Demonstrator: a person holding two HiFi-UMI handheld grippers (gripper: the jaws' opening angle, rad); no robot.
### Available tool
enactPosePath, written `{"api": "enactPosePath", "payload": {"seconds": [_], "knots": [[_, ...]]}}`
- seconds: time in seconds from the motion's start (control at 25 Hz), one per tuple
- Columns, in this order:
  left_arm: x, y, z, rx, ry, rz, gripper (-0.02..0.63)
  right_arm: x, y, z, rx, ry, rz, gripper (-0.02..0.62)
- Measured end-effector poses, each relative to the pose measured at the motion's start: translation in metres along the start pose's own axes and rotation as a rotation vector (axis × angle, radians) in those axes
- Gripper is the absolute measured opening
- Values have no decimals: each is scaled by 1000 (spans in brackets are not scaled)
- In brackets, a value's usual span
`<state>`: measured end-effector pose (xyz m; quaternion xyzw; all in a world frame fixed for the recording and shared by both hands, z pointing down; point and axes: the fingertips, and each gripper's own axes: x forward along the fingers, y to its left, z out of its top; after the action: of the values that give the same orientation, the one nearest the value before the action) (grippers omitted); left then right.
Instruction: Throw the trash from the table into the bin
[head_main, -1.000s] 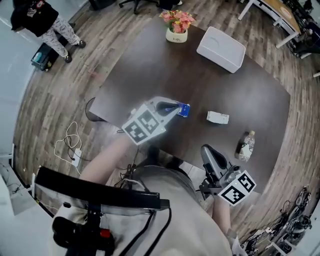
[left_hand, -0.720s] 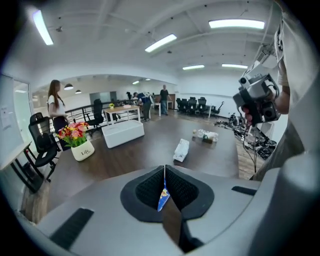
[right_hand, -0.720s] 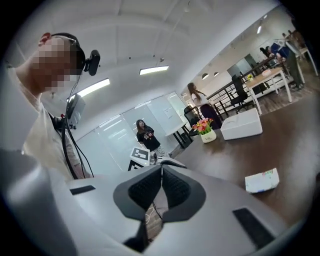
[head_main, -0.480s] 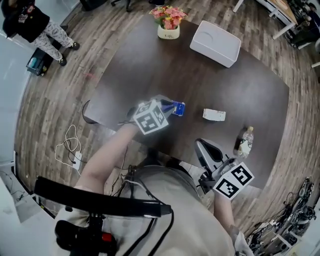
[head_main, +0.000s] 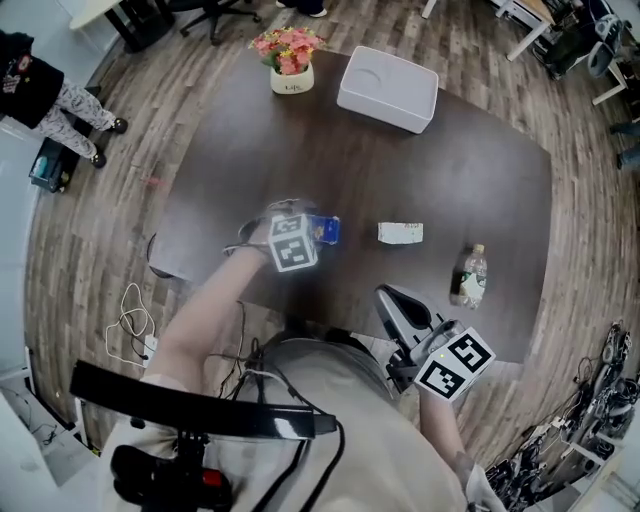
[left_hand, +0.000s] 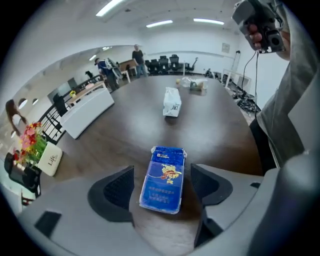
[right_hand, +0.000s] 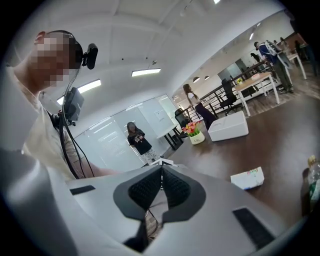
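A blue cigarette pack (left_hand: 164, 179) lies flat on the dark table (head_main: 440, 180), between the jaws of my left gripper (left_hand: 162, 187). Those jaws have just been opening, and a gap shows on each side of the pack. From the head view the left gripper (head_main: 312, 232) points steeply down at the pack (head_main: 327, 229). A small white carton (head_main: 400, 233) and a plastic bottle (head_main: 470, 277) lie further right. My right gripper (head_main: 398, 303) hovers at the table's near edge, shut and empty (right_hand: 161, 187).
A white box (head_main: 388, 88) and a flower pot (head_main: 290, 62) stand at the table's far side. A dark round rim (head_main: 150, 262) shows by the table's left edge. A person (right_hand: 137, 140) stands farther off; office chairs and desks surround the table.
My left gripper has sunk to the table with the blue pack at its tips, and its jaws now stand apart around it. The right gripper has shifted only slightly.
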<state>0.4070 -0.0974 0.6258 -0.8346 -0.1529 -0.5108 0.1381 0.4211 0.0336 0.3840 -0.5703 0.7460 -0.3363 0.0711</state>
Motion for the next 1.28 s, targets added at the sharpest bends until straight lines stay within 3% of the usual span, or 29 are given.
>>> {"api": "enactPosePath", "payload": {"seconds": [0.28, 0.48, 0.84, 0.96, 1.16, 1.28], "knots": [[20, 0, -2, 17, 53, -76, 328, -10, -8, 1, 22, -10, -24, 15], [24, 0, -6, -69, 50, -144, 326, -8, -11, 1, 24, -8, -22, 15], [19, -10, -6, -153, 33, -163, 281, -8, 1, 4, 0, -13, 2, 15], [12, -16, 2, -208, -13, -190, 275, -10, 3, -1, -6, -5, 2, 15], [-6, -6, 9, -333, -134, -168, 273, -8, 4, -8, 22, -8, 4, 15], [-21, -3, 12, -368, -191, -141, 273, -2, 1, -15, 0, 14, -29, 15]]}}
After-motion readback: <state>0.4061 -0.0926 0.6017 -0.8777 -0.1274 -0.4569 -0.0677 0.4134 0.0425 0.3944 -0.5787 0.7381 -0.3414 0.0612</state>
